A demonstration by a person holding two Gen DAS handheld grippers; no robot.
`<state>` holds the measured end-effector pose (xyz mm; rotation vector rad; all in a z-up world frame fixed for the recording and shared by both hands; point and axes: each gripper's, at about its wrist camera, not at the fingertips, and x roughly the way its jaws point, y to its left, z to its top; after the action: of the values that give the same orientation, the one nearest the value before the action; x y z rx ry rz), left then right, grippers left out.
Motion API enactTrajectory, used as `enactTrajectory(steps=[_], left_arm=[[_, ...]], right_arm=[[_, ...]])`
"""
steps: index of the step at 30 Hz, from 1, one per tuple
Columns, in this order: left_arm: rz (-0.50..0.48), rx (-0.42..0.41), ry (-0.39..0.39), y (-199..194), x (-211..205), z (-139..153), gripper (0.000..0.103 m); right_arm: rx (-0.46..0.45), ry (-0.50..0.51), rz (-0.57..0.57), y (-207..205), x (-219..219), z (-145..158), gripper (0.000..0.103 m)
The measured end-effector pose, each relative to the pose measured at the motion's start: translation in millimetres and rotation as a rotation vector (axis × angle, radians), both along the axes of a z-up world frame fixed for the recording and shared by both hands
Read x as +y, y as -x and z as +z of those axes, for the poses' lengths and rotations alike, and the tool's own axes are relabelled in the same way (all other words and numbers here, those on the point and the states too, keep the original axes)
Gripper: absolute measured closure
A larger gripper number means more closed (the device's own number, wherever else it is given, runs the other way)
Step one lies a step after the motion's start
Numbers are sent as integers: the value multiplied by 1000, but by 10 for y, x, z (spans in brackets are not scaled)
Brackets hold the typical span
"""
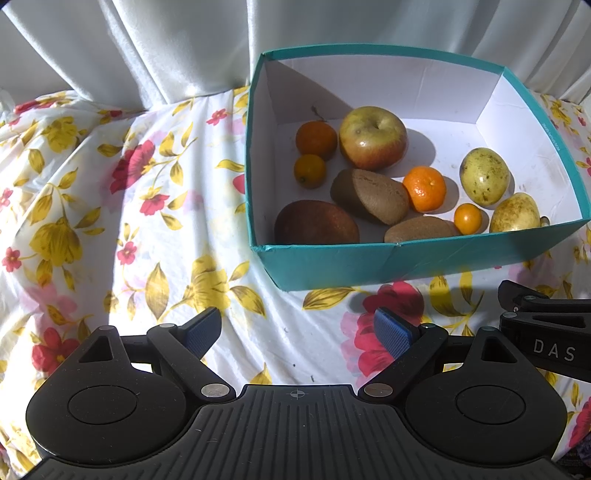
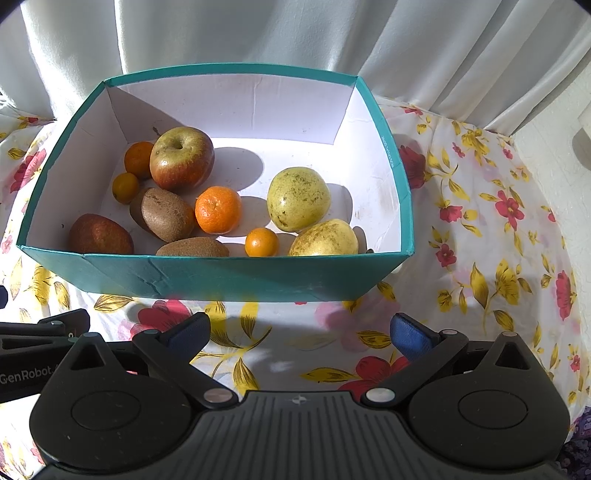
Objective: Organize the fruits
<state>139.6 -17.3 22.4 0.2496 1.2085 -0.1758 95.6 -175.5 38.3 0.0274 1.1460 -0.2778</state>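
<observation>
A teal box [image 1: 332,264] [image 2: 221,275] with a white inside holds several fruits. Among them are an apple [image 1: 373,137] [image 2: 181,163], a mandarin [image 1: 424,188] [image 2: 218,209], two kiwis [image 1: 369,195] [image 2: 162,213], two pale yellow fruits [image 1: 484,176] [image 2: 297,198] and a reddish-brown fruit [image 1: 316,223] [image 2: 99,235]. My left gripper [image 1: 297,332] hangs open over the cloth, in front of the box and left of its middle. My right gripper [image 2: 301,334] is open too, just before the box's front wall. Neither holds anything.
A floral cloth [image 1: 147,221] [image 2: 498,258] covers the surface around the box. White curtains [image 1: 166,48] [image 2: 258,33] hang behind. The other gripper's body shows at the right edge of the left wrist view [image 1: 550,339] and at the left edge of the right wrist view [image 2: 29,350].
</observation>
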Motion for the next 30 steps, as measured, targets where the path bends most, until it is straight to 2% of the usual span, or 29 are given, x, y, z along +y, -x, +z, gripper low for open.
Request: enactTrajectory(steps=[30], left_arm=[[-5, 6, -5, 4, -2, 4, 10]], right_arm=[[1, 3, -5, 14, 9, -4, 0]])
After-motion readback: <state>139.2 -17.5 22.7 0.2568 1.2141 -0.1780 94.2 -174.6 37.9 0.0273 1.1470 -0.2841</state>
